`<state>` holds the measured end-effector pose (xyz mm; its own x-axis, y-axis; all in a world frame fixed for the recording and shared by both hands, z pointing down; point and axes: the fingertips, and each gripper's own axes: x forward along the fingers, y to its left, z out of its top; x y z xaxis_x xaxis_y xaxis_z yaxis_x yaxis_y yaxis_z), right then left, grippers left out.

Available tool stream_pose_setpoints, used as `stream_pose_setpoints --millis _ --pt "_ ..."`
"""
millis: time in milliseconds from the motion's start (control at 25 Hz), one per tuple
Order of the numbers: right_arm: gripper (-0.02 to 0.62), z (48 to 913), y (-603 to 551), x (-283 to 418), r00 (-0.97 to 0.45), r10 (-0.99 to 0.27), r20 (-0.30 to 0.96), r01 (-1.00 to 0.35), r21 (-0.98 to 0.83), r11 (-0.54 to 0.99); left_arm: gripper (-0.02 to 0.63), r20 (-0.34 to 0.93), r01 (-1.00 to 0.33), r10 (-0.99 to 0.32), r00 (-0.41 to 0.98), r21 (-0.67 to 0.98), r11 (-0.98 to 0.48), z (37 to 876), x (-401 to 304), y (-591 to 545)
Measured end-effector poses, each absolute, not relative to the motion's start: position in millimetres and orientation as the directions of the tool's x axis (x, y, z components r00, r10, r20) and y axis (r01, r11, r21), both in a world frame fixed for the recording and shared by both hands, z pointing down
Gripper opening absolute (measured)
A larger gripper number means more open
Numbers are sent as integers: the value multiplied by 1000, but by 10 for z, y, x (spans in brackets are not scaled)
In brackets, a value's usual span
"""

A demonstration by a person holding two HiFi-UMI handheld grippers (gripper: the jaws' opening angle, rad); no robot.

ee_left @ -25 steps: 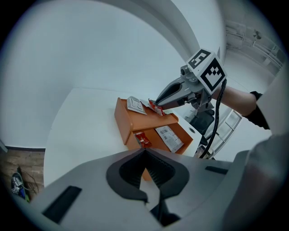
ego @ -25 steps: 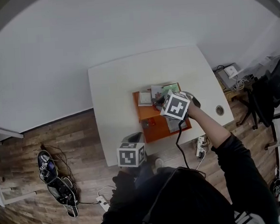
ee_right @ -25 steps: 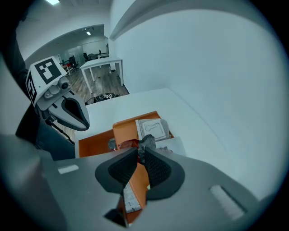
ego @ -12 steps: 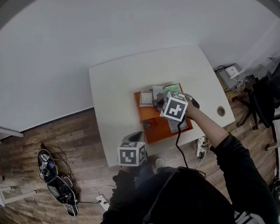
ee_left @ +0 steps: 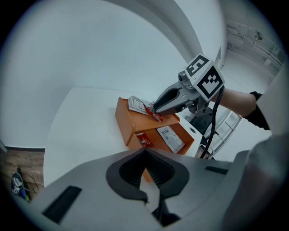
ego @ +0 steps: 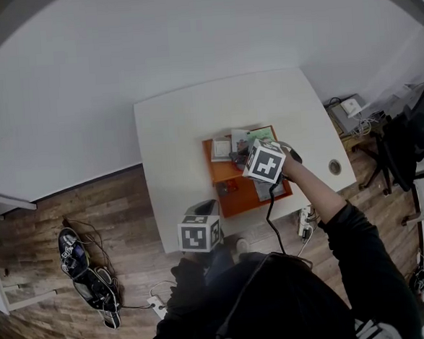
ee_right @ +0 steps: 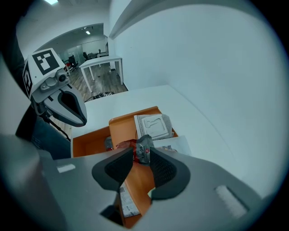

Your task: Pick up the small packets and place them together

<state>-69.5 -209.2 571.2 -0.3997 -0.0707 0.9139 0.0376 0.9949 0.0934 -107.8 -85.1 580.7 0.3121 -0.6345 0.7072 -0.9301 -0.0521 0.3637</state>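
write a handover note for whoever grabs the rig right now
Left gripper: fingers shut, empty, at the table's near edge.
Right gripper: fingers opening, a small packet between them, over the pile at the tray's far end.
Done: several packets piled there, a white packet among them.
Left: red packet and labelled packet lie apart in the tray's near half; move them to the pile.

Tray [ego: 239, 201]: orange. Table [ego: 180, 124]: white. Grey packet [ee_right: 142, 149]: silver-grey, small red print. Red packet [ee_left: 143, 140]: red, dark markings. Floor [ego: 128, 207]: brown wood grain.
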Motion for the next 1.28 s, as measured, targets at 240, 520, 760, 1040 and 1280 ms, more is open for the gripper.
stream_pose_setpoints --millis 240,520,760,1040,1280 --pt "130 5598 -2128 -679 -431 -93 898 27 116 993 -2 703 -930 -638 315 364 -57 5784 -1059 -879" --pt "130 5260 -2163 -619 -504 -129 854 -23 136 990 -2 696 -929 -643 320 362 -71 5741 -1009 -915" --pt "130 4855 -2178 -530 -604 -194 773 -113 158 981 -2 683 -930 -652 329 356 -96 5651 -938 -972" --pt "130 4433 -2164 -350 -687 -293 665 -223 191 956 -2 659 -930 -672 338 341 -133 5478 -822 -1037" --pt "29 4008 -2199 -180 -736 -486 472 -469 162 868 -2 576 -925 -739 348 338 -172 5062 -718 -1214"
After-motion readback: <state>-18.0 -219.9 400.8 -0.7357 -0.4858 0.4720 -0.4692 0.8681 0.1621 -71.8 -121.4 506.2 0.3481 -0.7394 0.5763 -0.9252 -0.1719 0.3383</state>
